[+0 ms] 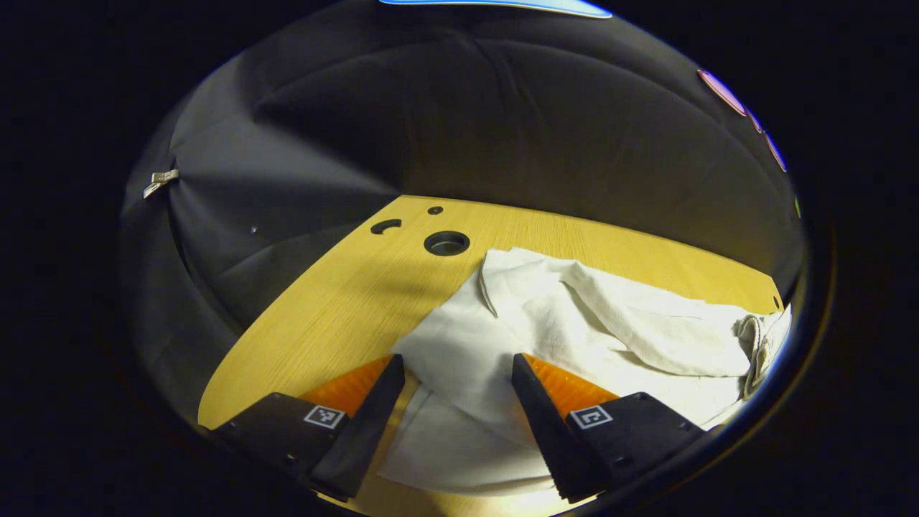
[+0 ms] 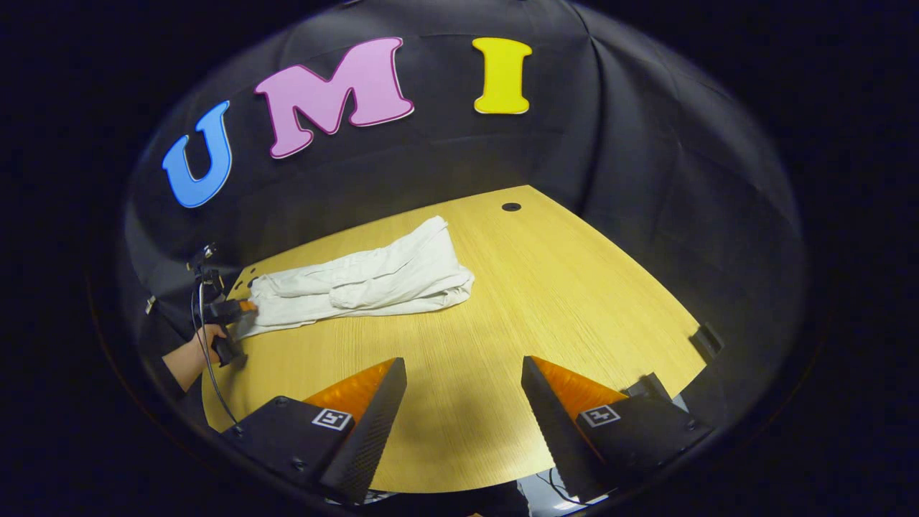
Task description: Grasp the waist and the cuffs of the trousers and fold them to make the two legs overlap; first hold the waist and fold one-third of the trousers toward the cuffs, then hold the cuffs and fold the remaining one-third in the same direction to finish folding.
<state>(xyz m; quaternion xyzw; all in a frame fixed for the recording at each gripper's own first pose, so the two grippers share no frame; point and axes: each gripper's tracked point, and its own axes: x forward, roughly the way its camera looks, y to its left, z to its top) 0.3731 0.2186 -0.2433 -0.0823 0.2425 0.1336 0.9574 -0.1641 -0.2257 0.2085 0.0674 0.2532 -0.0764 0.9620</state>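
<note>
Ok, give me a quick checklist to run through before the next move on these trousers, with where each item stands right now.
1. Left gripper open over the cloth: ok, its fingers straddle a raised fold.
2. Left gripper is at a trouser end: ok in the right gripper view; waist or cuffs, cannot tell.
3. Right gripper is at the trousers: not ok, it is open above bare table, apart from them.
4. Trousers lie flat: not ok, bunched and creased.
5. Legs overlap: cannot tell.

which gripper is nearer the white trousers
Left. The left gripper is open right at the trousers, cloth between its fingers; the right gripper hangs open over bare table, well short.
</note>
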